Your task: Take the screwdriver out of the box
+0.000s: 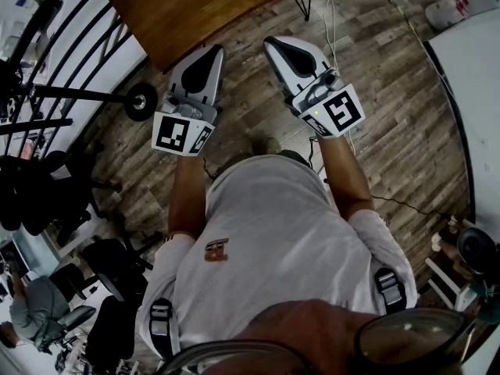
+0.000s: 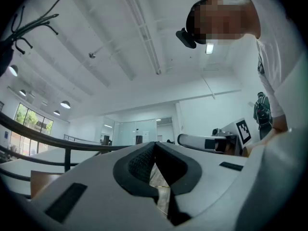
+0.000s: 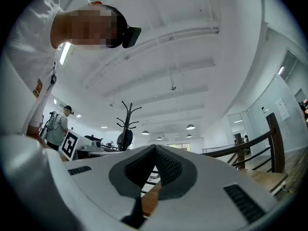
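Two grippers are up front, side by side and near each other, over open wood floor (image 1: 391, 92).

- Left edge: a black railing (image 1: 78, 94) and dark chairs (image 1: 101, 264) crowd that side. Less room there.
- Left gripper (image 1: 212, 51): jaws together, nothing between the pads. It points away from the body with the nose a little up. In the head view its tip lines up with the near edge of the counter (image 1: 195, 6). Can't tell the height gap.
- Left forearm (image 1: 187, 194) is bent in close to the torso.
- Right gripper (image 1: 272, 44): jaws together, empty. Same pose, angled slightly inward toward the left one, with bare floor under its tip.
- Right forearm (image 1: 344, 170) runs straight out from the shoulder.
- Right edge: a white slab (image 1: 476, 92), well apart from the right gripper, with a wide floor lane between them.

Screwdriver and box: in no view.
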